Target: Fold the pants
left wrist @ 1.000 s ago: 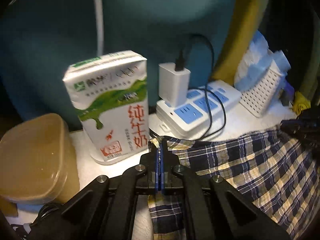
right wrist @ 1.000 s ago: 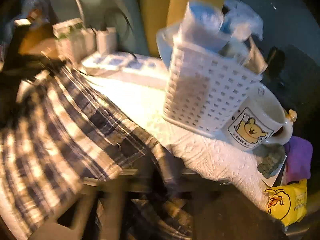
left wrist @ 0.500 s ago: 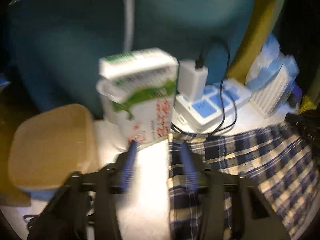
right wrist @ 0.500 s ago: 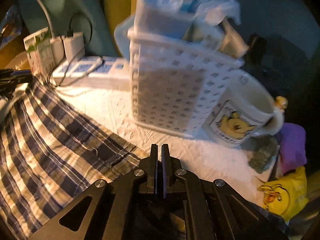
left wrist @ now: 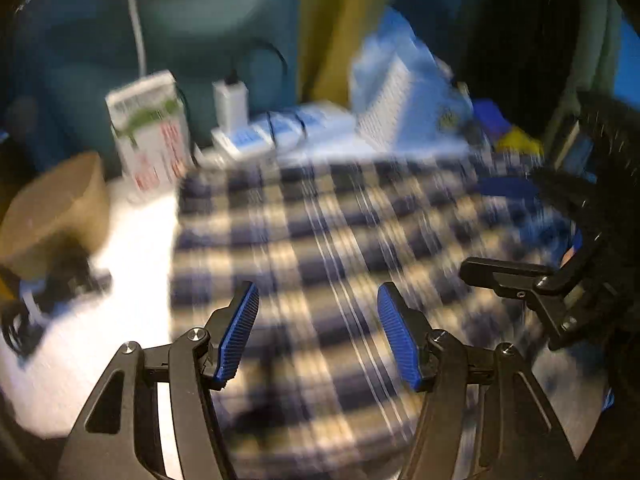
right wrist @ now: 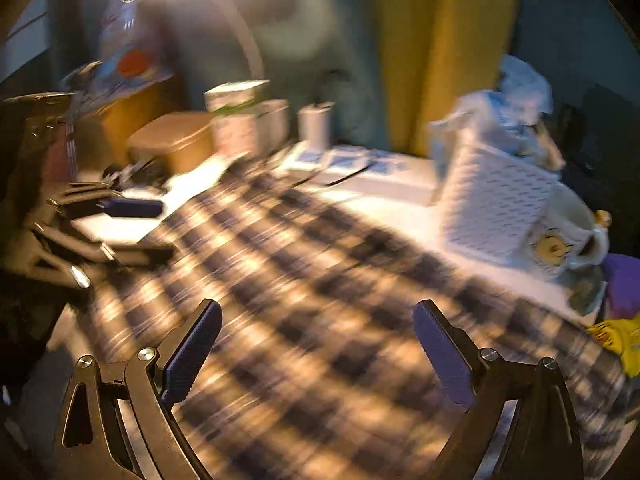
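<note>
Above the plaid pants (left wrist: 320, 240), both my jaws are spread wide, empty; a careless regrasp risks knocking the milk carton (left wrist: 150, 132) over.

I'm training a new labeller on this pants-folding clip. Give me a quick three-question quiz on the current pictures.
1. True or false: the left tongs are shut on the plaid pants.
2. What stands nearest the milk carton? A) brown lidded container B) mug C) white basket
3. Fill in: the right tongs are ____.

Key: 1 false; 2 A; 3 open.
</note>
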`<state>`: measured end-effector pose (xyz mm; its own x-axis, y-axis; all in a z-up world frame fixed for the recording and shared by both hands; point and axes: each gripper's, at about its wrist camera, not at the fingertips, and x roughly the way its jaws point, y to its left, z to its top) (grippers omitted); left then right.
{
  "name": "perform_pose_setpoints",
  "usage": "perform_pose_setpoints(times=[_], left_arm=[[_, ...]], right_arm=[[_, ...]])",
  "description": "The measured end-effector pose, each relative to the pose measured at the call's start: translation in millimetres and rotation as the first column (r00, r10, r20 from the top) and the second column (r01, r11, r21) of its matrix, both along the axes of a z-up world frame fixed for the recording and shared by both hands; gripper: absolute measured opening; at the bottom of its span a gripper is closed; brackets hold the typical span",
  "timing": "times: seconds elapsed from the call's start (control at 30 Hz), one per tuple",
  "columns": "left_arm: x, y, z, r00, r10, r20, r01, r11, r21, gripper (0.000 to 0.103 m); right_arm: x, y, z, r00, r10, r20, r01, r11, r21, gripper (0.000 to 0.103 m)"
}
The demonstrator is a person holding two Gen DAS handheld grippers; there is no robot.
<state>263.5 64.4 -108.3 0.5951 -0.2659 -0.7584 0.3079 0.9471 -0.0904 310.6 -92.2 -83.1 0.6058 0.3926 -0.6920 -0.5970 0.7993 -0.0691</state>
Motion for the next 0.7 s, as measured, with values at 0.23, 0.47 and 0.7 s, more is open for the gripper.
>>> perform_pose_setpoints(times=[0.23,0.47,0.7], left_arm=[[-28.6,10.5,-31.2,0.997,0.067,-0.033,-0.064,0.995,0.079,0.062],[-43.2,33.3,-29.3,0.991,0.133,-0.017,-0.130,0.985,0.117,0.071],[-48.5,59.0,-28.4,0.977,0.213,-0.008,-0.207,0.959,0.193,0.079]], right_arm=[[-44.8,2.3,-37.8,0.999,0.014,-0.047,-0.018,0.995,-0.097,0.097],[-56.6,-52.9,-52.8,0.993,-0.097,-0.070,0.088,0.989,-0.117,0.097],[-70.5,-117.9,-50.4,0.968,-0.245,-0.048,0.238,0.963,-0.124,0.097]])
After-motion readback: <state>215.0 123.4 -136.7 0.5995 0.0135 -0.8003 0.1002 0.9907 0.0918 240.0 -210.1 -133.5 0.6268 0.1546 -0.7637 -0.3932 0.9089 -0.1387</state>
